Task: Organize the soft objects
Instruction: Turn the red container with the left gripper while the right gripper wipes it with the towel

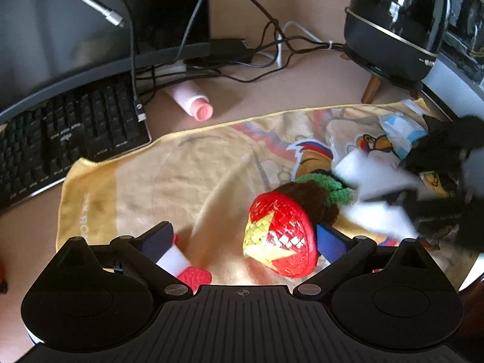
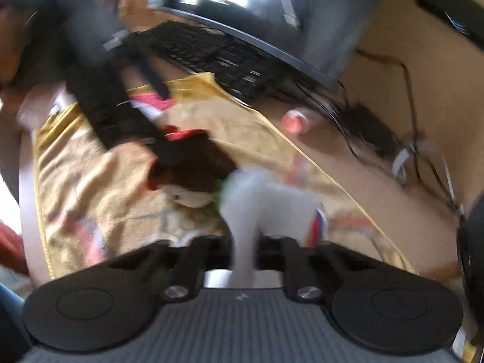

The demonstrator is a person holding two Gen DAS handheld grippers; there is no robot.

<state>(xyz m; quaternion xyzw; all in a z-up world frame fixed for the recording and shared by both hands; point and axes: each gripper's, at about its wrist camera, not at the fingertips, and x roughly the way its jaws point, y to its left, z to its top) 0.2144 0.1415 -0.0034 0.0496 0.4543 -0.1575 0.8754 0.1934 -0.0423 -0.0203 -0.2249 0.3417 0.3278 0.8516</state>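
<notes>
Left gripper (image 1: 242, 242) spread wide around red woven hat (image 1: 279, 236) of knitted doll (image 1: 314, 199), right gripper (image 2: 245, 211) blurred, fingers seemingly together, on yellow towel (image 1: 151, 181)

L tool (image 1: 242, 242) jaws wide apart, low; R tool (image 2: 245, 211) blurred, fingers close together.

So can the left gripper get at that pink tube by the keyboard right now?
Probably not yet: the left gripper has a doll with a red woven hat between its open fingers, blocking it. Otherwise the way across the yellow towel to the pink tube looks free.
</notes>
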